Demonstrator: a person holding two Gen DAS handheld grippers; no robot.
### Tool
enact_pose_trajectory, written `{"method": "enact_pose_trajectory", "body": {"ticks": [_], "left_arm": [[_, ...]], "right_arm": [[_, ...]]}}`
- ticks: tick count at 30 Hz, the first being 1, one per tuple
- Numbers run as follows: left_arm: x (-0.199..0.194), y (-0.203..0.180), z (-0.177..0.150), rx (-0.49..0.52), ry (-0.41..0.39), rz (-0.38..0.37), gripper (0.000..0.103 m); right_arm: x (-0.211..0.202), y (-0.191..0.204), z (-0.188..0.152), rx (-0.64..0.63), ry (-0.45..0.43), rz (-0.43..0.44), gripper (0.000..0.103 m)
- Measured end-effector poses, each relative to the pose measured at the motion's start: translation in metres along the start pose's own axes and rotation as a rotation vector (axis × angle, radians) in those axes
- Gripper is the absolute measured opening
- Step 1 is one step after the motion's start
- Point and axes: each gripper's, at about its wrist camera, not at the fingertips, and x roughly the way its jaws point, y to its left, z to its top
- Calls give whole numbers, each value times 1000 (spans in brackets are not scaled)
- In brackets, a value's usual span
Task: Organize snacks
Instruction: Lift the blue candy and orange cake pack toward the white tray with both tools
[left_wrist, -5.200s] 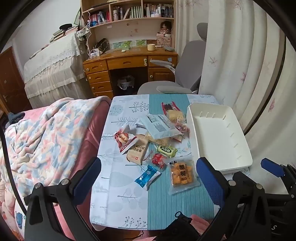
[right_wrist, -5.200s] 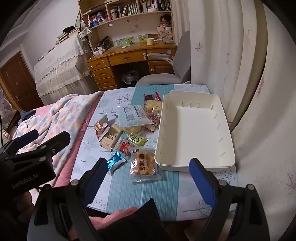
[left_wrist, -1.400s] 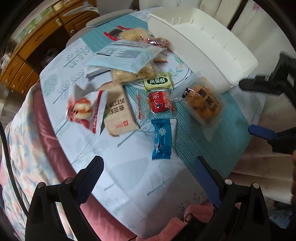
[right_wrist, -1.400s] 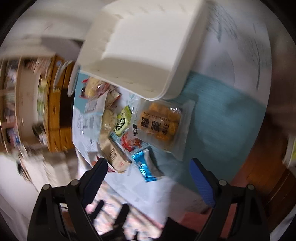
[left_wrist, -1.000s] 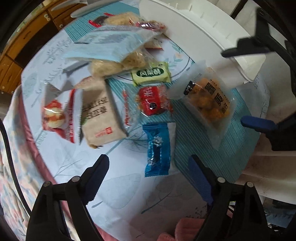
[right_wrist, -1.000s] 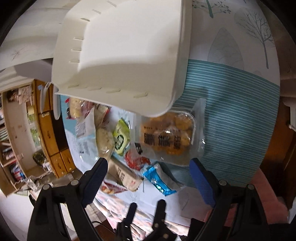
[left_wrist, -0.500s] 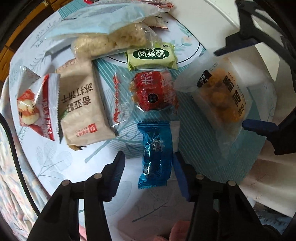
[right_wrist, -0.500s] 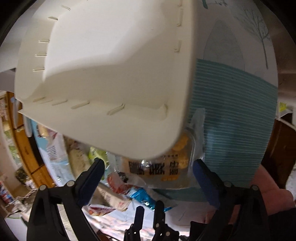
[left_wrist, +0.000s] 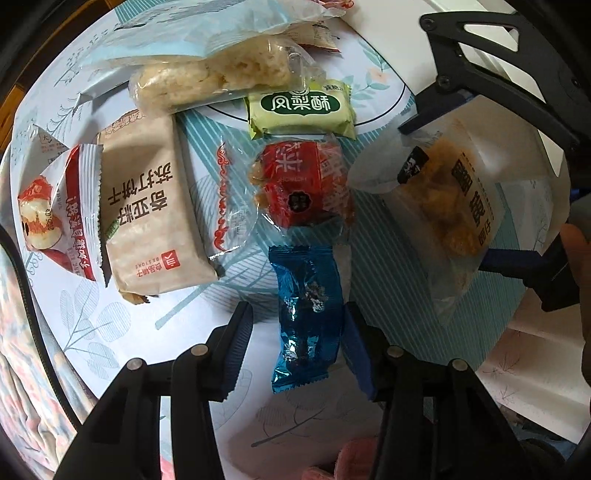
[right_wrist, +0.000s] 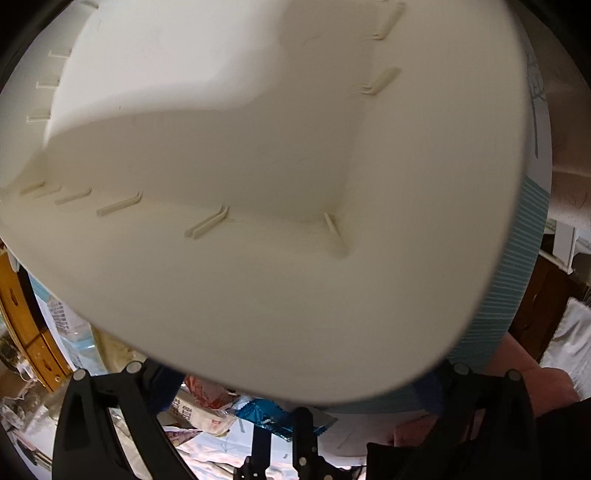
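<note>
My left gripper (left_wrist: 295, 334) pointed down at the table, its jaws narrowed around the blue foil snack (left_wrist: 306, 314) at lower centre of the left view, the right finger (left_wrist: 356, 343) against the wrapper's edge, the left with a sliver of gap, so I could not tell whether it was gripped. Past it lay the red candy pack (left_wrist: 301, 188), the beige cracker pack (left_wrist: 149, 218) to its left and the green pastry (left_wrist: 301, 109) above. My right gripper (left_wrist: 480, 184), jaws opening wide, straddled the orange snack bag (left_wrist: 454, 199) at right without visibly pressing it, and the white bin (right_wrist: 258, 166) filled the right view.
</note>
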Motion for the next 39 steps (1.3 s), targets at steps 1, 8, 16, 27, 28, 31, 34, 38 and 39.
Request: {"method": "enact_pose_trajectory", "body": {"ticks": [1,8,16,27,28,31,34,38,39], "left_arm": [[-1,0,-1,-2,-3,-1,49],[-6,20,-11,-66,-24,-62,29],[-3,33,-21,-101,-27,-66,28],[-16,72,-64,-185,-50,-52,27],[-19,76,-69,-191,-56,-51,27],[-29,84,-82,-211,-74,-53,27],[-41,92,-95,-223,-95,-62,27],[-58,97,-103,-237,-150,-78,27],[-64,98,-106,-241,-168,-86,27]], "right_arm": [[1,1,2,-16,1,-10,102],[2,9,3,-108,1,-23,97],[-9,-4,5,-187,-33,38,84],[-4,-34,-38,-225,-59,86,78],[-5,-38,-42,-224,-53,89,78],[-5,-51,-48,-225,-32,102,78],[-7,-67,-58,-242,-19,115,78],[-12,-68,-75,-282,-16,141,78],[-15,-66,-78,-294,-18,152,78]]}}
